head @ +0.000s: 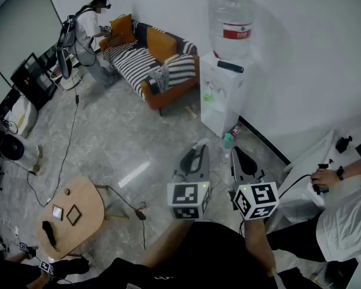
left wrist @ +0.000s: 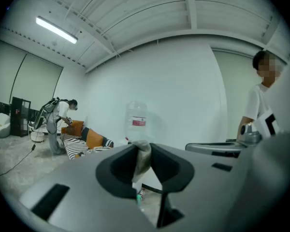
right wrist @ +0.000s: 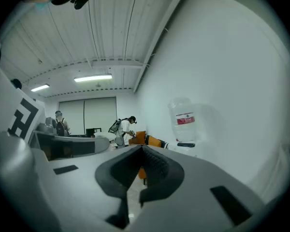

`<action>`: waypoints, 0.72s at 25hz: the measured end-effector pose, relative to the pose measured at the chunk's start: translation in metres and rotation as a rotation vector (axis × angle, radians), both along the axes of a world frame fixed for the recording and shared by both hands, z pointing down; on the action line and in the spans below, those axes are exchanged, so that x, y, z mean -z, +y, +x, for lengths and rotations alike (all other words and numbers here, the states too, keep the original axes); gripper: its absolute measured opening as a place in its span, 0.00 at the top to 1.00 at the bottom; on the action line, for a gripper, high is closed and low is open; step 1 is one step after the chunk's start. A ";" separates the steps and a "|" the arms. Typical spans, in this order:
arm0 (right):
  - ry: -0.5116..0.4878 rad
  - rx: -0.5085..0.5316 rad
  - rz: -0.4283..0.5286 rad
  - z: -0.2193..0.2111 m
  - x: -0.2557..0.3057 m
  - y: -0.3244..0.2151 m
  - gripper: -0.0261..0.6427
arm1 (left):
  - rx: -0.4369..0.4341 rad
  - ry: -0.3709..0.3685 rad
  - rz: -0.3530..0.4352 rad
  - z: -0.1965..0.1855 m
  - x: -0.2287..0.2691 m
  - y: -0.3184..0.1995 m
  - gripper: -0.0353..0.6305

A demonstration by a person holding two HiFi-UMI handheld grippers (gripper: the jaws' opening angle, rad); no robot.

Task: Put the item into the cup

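Sofa [head: 150,62] along rear wall; water dispenser [head: 219,98] to its right, bottle [head: 230,23] on top. Low bench [head: 87,200] front-left. L claw [head: 198,149] (item [left wrist: 142,158] in it) beside R claw [head: 236,152], before dispenser.

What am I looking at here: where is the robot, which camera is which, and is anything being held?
There is no robot: a person carries a two-jaw gripper in each hand. The downward picture comes from a camera on that person's head; there the left gripper and right gripper point toward a white water dispenser. The other two pictures look along each gripper's own jaws. The left gripper is shut on a small pale grey-beige soft-looking item; the right is shut on nothing. A rounded wooden table at lower left bears a few small dark things. No cup is clearly visible.
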State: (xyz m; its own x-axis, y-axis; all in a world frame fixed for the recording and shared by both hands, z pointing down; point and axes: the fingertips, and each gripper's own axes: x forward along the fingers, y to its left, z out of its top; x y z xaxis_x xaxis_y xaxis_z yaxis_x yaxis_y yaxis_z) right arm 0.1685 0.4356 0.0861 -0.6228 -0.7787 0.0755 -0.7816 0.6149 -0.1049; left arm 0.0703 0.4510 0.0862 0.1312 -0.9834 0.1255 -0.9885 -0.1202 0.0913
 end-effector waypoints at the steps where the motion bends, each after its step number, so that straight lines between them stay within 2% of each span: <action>1: 0.003 0.000 -0.001 0.000 -0.001 0.001 0.94 | 0.003 0.001 0.001 -0.001 0.000 0.001 0.83; 13: -0.019 -0.018 0.022 0.013 -0.002 0.000 0.94 | 0.015 -0.011 0.001 0.008 -0.004 0.004 0.83; 18: -0.015 -0.021 -0.008 0.018 -0.019 -0.008 0.94 | 0.055 -0.001 -0.011 -0.004 -0.014 0.004 0.83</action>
State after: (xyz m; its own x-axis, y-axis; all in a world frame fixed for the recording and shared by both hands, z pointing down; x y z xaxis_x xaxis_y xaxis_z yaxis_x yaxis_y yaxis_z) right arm 0.1861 0.4279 0.1052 -0.6077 -0.7908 0.0731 -0.7924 0.5977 -0.1217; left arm 0.0668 0.4547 0.1006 0.0767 -0.9877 0.1362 -0.9937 -0.0645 0.0916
